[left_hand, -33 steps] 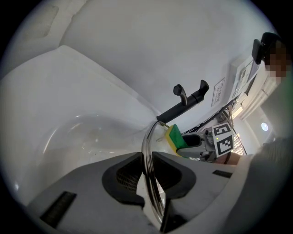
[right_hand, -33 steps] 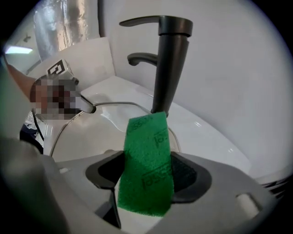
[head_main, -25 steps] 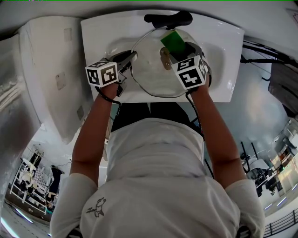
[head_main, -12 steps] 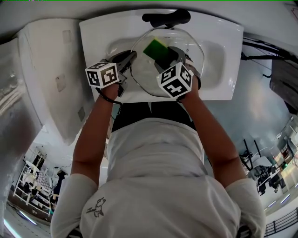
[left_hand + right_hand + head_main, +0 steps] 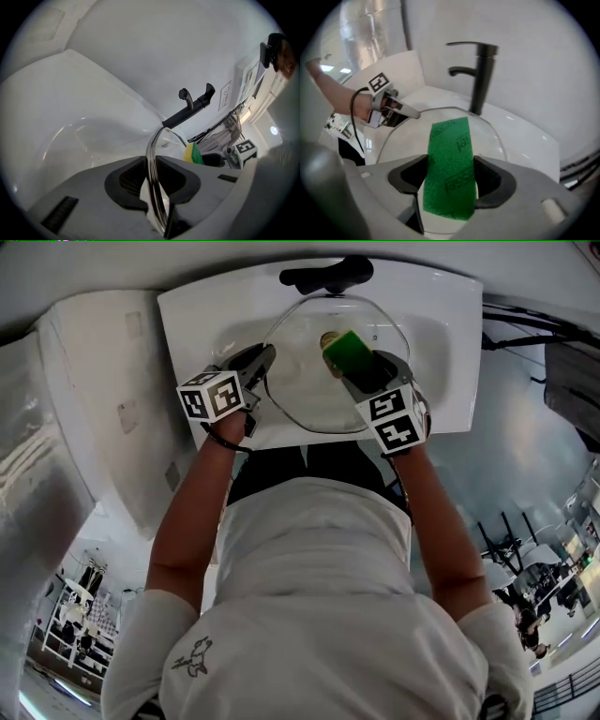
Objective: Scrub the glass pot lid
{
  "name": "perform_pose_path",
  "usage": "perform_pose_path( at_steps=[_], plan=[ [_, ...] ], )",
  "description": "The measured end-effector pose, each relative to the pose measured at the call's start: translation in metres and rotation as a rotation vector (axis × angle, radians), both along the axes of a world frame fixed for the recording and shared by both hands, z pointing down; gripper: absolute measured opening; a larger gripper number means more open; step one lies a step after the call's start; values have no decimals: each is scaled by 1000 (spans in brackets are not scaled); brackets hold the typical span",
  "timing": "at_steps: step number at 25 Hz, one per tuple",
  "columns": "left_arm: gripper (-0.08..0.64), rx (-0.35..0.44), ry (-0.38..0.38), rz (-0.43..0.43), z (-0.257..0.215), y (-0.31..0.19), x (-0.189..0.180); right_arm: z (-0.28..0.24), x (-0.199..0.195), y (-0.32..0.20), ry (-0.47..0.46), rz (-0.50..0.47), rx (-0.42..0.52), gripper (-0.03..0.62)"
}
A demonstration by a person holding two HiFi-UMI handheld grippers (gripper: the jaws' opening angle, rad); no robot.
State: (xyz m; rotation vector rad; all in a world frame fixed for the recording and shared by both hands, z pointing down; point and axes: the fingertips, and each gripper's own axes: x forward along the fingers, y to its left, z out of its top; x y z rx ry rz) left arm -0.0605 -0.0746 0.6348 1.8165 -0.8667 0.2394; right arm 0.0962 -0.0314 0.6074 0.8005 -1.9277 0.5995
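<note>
Lid (image 5: 314, 390) held over sink (image 5: 445, 324) basin by its left rim, pinched in left gripper (image 5: 261, 356); right gripper (image 5: 367, 373) clamps green sponge (image 5: 347, 351), so best press it flat on the glass, short strokes, rim pinch firm.

**Left gripper** (image 5: 259, 360): held at the left edge of the glass pot lid (image 5: 305, 395), angled gently downward, with its jaws clamped on the lid's rim.

**Right gripper** (image 5: 367, 371): held over the lid's right half, pointed steeply down, with its jaws pressed on a green sponge (image 5: 347, 351).

**Left forearm** (image 5: 192, 498) and **right forearm** (image 5: 436, 517): bare, and extended forward toward the lid.
</note>
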Motion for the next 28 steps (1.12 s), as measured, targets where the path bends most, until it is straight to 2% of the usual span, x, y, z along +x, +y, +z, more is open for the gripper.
perform_pose_path(
  at_steps=[3, 7, 9, 14, 20, 22, 25, 28],
  plan=[
    [63, -4, 3, -6, 0, 0, -1, -3, 48, -15, 14, 184, 30, 305],
    [63, -1, -4, -8, 0, -1, 0, 6, 57, -19, 22, 277, 29, 305],
    [63, -7, -5, -5, 0, -1, 0, 12, 48, -18, 29, 286, 28, 305],
    [63, -14, -13, -6, 2, -2, 0, 22, 6, -14, -50, 307, 2, 305],
    [63, -9, -7, -22, 2, -3, 1, 21, -78, 9, -140, 193, -27, 305],
    [63, -8, -1, -24, 1, -3, 2, 18, -95, 16, -162, 171, -33, 305],
    [63, -4, 2, -17, 1, -3, 1, 14, -89, 20, -177, 183, -29, 305],
    [63, -2, -2, -2, 0, -3, 1, 5, -41, 15, -138, 265, 9, 305]
  ],
)
